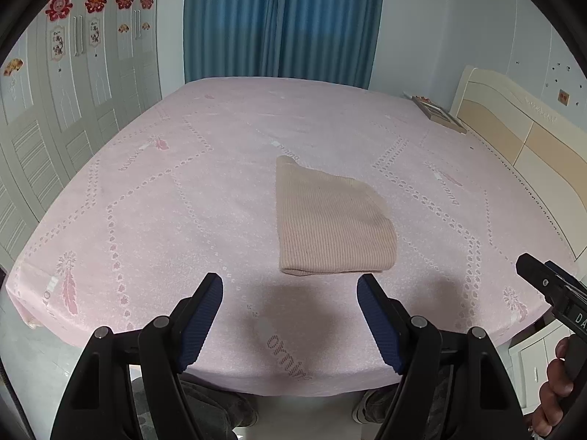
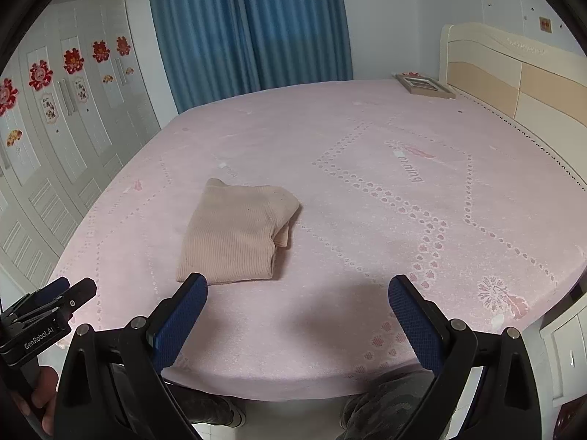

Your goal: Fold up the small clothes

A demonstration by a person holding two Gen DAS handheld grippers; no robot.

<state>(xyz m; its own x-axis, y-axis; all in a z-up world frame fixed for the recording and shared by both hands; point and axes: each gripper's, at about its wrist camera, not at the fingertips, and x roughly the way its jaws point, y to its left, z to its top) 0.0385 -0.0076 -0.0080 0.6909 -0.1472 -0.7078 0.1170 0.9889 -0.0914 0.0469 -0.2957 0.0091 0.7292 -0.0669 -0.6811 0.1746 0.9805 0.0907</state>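
A small beige ribbed knit garment (image 1: 332,222) lies folded into a compact rectangle on the pink bed (image 1: 165,198). It also shows in the right wrist view (image 2: 234,234), left of centre. My left gripper (image 1: 290,288) is open and empty, held above the bed's near edge just short of the garment. My right gripper (image 2: 297,288) is open and empty, its left fingertip (image 2: 194,286) near the garment's front edge. Each gripper shows at the side of the other's view: the right gripper (image 1: 543,286) and the left gripper (image 2: 69,293).
A picture frame (image 2: 425,86) lies at the bed's far corner by the cream headboard (image 2: 513,77). Blue curtains (image 1: 282,18) hang behind the bed. White wardrobe doors (image 1: 55,110) with red decorations stand at the left. A white nightstand (image 2: 565,348) is at the right.
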